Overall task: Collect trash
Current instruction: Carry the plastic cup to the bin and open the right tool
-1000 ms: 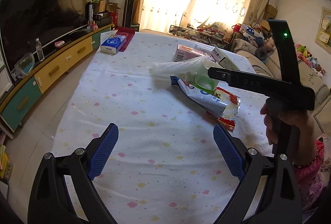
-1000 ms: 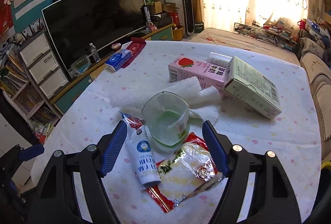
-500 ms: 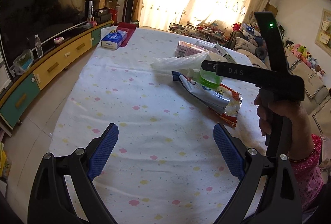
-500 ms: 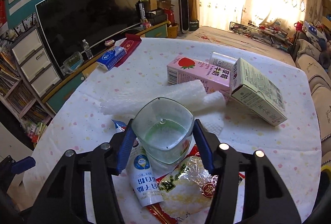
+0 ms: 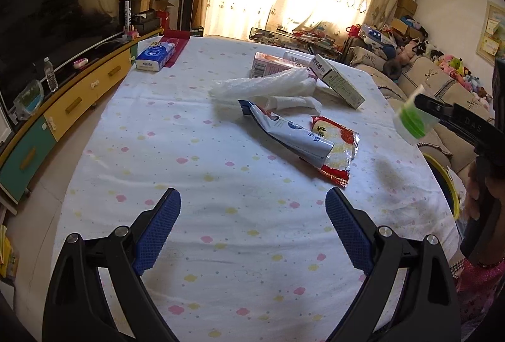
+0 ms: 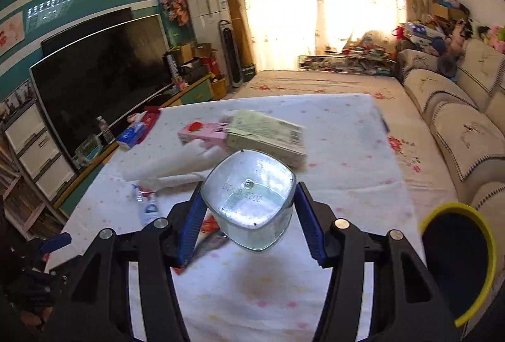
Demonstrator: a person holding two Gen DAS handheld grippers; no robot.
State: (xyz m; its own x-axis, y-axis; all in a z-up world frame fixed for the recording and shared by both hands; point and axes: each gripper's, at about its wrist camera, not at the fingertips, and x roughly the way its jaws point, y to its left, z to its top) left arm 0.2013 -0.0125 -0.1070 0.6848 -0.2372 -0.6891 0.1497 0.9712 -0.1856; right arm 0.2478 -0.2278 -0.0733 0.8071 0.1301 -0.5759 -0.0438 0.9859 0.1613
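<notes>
Lifted cup (image 6: 249, 200), "2002" embossed underneath

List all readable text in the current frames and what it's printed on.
"Vinda": blue tissue pack at the table's far left corner.
"DAS": side of the right gripper, which holds the clear plastic cup.
Embossed characters on the cup's base: mirrored through the plastic, not reliably readable.
Pink carton, green-white box, blue-white pouch, red snack wrapper: print too small or blurred.
</notes>
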